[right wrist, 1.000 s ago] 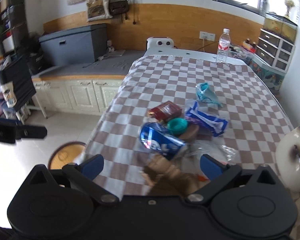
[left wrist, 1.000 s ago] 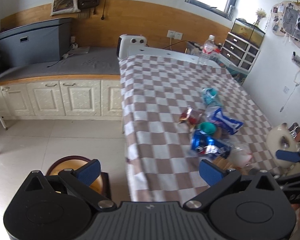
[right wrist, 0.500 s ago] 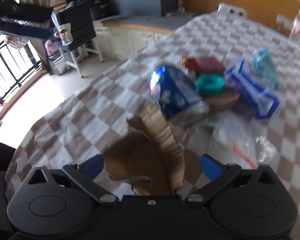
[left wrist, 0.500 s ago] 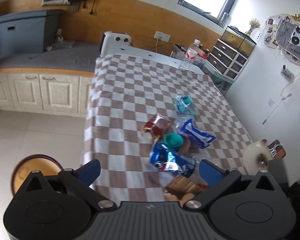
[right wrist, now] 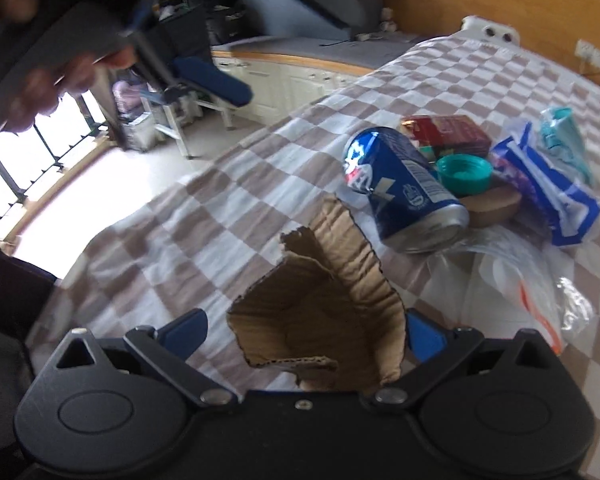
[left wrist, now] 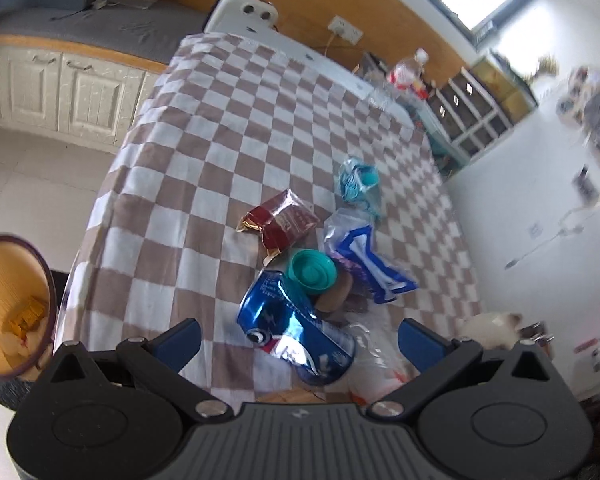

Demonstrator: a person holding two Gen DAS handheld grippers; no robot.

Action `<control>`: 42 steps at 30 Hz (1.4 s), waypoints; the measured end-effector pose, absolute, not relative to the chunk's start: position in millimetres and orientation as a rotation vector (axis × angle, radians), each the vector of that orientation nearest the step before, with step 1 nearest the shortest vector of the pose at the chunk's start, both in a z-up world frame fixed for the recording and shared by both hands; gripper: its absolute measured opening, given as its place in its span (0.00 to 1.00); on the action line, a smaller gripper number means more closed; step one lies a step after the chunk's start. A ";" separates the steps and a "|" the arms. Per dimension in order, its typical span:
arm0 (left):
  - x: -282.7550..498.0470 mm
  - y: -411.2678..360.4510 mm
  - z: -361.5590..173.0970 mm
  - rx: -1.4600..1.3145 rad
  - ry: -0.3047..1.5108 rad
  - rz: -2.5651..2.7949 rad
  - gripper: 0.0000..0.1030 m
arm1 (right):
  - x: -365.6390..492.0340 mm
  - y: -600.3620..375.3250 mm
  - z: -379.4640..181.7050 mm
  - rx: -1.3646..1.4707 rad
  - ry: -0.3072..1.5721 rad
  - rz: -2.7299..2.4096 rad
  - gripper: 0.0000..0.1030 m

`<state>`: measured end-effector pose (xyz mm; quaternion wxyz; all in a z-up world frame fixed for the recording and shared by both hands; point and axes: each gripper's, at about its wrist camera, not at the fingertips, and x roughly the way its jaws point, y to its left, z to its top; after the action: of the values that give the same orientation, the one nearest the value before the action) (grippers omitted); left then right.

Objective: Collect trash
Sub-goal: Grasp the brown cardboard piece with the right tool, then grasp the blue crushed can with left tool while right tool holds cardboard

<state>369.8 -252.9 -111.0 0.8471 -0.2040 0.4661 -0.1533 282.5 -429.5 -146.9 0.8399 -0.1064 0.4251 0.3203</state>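
two grippers are out over the table with the brown and white checked cloth (left wrist: 228, 128), and both have their fingers spread wide with nothing pinched. the left gripper (left wrist: 298, 334) hangs above the crushed shiny blue drink can (left wrist: 296, 332), which lies on its side at the near end of the pile. the right gripper (right wrist: 306, 330) has the torn brown piece of cardboard (right wrist: 324, 300) sitting between its fingers, but the pads are not pressing on it yet, as far as the right view shows.

i think the step now is reaching in for the first pieces of trash. next, the right gripper would need to squeeze shut on the cardboard, and the left one would need to drop lower so the can sits between its fingers. the can is round and smooth, so it may roll or slip. then the trash likely goes to the round yellow bin with the dark rim (left wrist: 4, 300), down on the floor by the left side of the table.

counting the trash: one blue can, one piece of cardboard, one dark red foil snack wrapper (left wrist: 282, 224), one round teal plastic lid (left wrist: 313, 272), one blue and white plastic bag (left wrist: 366, 260), one crumpled teal wrapper (left wrist: 358, 182), one clear plastic bag with orange marks (right wrist: 520, 292), and one flat brown round thing (right wrist: 494, 206) under the lid. one plastic water bottle (left wrist: 406, 72) stands far away at the back.
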 end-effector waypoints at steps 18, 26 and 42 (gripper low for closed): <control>394.1 -330.2 -138.5 0.085 0.997 -0.463 1.00 | 267.2 -447.0 -149.4 -0.111 0.880 0.456 0.49; 430.1 -299.7 -131.4 -0.035 0.937 -0.313 1.00 | 252.7 -479.0 -136.3 0.043 0.899 0.340 0.48; 433.3 -295.7 -140.2 -0.043 0.903 -0.581 0.95 | 270.8 -471.0 -134.2 0.128 0.923 0.298 0.48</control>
<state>433.3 -295.7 -140.2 0.8590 -0.0203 0.4302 -0.2769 270.8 -471.0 -134.2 0.8828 0.0615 0.4432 0.1433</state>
